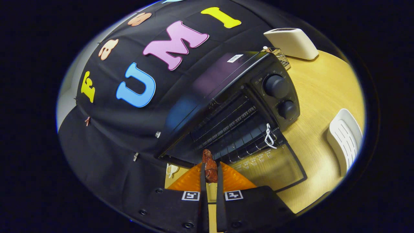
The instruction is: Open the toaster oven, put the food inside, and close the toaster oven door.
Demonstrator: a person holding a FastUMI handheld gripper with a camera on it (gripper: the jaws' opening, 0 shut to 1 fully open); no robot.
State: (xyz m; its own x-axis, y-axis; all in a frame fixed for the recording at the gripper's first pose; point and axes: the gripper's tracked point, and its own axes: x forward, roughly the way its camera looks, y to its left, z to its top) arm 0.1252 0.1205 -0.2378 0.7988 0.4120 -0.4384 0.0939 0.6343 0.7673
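Presently: toaster oven [226, 106] door [271, 166] open; tongs [211, 173] closed on food [210, 166], near rack [233, 129]; insertion, closing outstanding.

1. A cream-white appliance [291, 42] stands on the wooden table [326, 87].
2. A small wire rack [280, 56] sits just beside it.
3. A white slotted object [344, 137] lies well apart, near the table's edge.
4. A black cloth wall [106, 136] hangs behind.
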